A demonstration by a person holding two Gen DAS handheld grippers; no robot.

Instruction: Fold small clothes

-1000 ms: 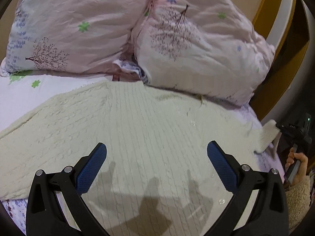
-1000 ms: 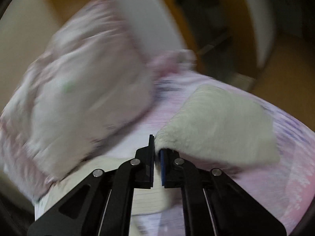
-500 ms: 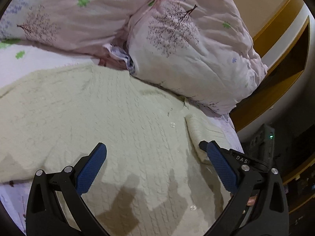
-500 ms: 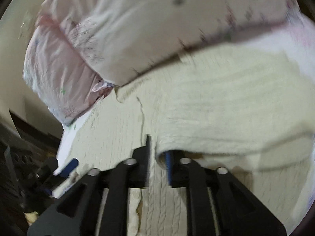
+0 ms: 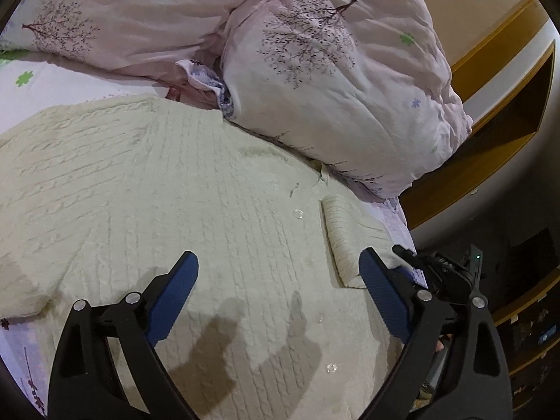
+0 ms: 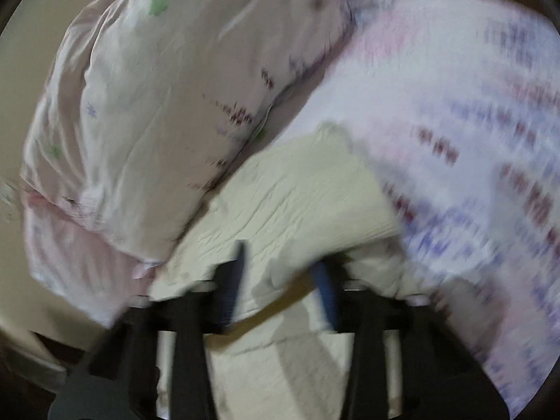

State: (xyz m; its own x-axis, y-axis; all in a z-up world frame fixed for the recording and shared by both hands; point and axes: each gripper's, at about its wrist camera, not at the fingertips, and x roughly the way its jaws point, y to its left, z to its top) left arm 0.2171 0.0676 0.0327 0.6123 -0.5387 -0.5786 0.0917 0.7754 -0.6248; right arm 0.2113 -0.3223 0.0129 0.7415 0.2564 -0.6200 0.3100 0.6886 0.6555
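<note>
the cream cardigan [image 5: 196, 210] lies flat on the bed below the pillows [image 5: 336, 80], its sleeve [image 5: 344, 234] folded inward at 3 o'clock, so the right gripper [image 6: 280, 283] is spread and empty, while the left gripper [image 5: 280, 297] hovers wide apart, ready for the other sleeve

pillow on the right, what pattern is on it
Pale pink pillow with dark bare-tree prints and small green and blue flowers; clearest in the left wrist view.

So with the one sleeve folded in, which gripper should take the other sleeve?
Left, probably. The left gripper hangs open and empty over the cardigan, whose unfolded sleeve lies on its side. The right gripper, open, sits at the folded sleeve, across the garment.
</note>
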